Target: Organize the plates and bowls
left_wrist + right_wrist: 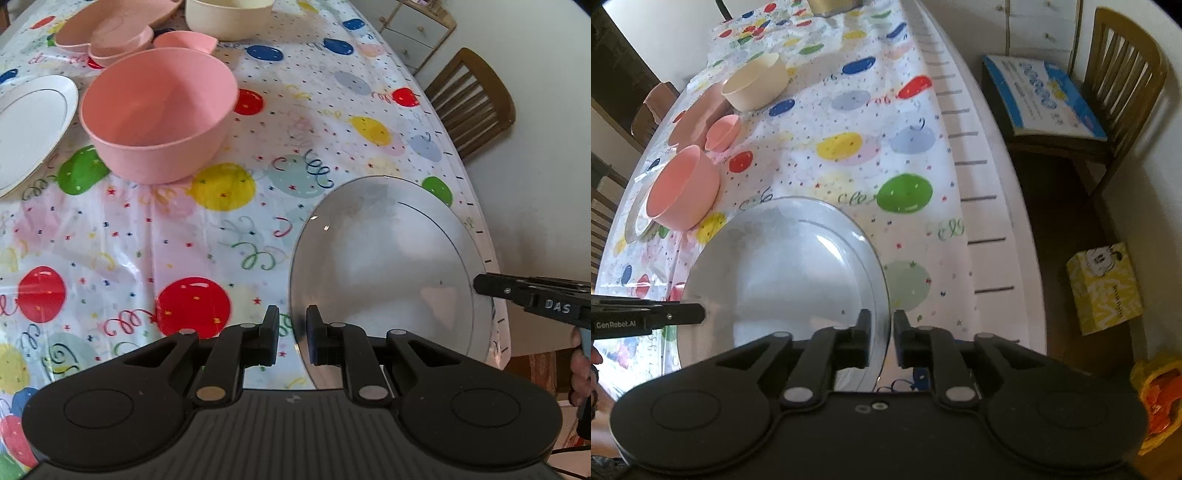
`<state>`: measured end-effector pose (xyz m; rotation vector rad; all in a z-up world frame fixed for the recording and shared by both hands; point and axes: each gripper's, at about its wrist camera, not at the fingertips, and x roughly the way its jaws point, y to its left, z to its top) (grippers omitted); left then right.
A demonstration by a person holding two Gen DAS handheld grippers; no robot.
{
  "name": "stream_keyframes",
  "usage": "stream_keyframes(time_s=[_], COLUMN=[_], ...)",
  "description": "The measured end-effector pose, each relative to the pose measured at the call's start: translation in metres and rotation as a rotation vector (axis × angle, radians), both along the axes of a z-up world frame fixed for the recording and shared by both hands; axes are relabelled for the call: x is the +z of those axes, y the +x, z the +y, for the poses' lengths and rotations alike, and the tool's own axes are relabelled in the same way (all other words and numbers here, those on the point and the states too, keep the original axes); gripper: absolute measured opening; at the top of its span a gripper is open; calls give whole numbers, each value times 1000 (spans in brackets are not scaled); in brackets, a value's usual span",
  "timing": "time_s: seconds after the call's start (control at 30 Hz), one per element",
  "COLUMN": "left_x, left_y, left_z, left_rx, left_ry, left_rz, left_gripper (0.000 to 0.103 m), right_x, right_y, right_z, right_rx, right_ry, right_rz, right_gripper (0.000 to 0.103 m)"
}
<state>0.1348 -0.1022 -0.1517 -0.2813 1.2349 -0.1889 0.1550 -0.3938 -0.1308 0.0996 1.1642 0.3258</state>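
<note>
A white plate (388, 266) with a thin dark rim line is held between both grippers near the table's right edge; it also shows in the right wrist view (783, 269). My left gripper (292, 332) is shut on its left rim. My right gripper (880, 332) is shut on its right rim and shows at the plate's far side in the left wrist view (480, 286). A large pink bowl (159, 114) stands on the table beyond. A second white plate (29, 125) lies at the left.
A cream bowl (229, 16), a small pink bowl (184, 41) and pink shaped dishes (110, 37) stand at the back of the balloon-print tablecloth (221, 229). Wooden chairs (1123, 74) stand to the right, one holding a blue box (1041, 96). A yellow box (1104, 288) is on the floor.
</note>
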Motion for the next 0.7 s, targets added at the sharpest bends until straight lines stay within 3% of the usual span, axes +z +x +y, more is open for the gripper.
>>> stream_keyframes(time_s=[0.57, 0.7], left_x=[46, 58], left_y=[-30, -40], left_z=[21, 33], left_rx=[-19, -8], left_ry=[0, -9], left_rz=[-142, -178], left_gripper=[15, 20], right_x=[50, 61], right_y=[-23, -33], right_z=[37, 52], right_rx=[33, 47], right_ry=[26, 30], right_rz=[-127, -152], right_gripper=[33, 39])
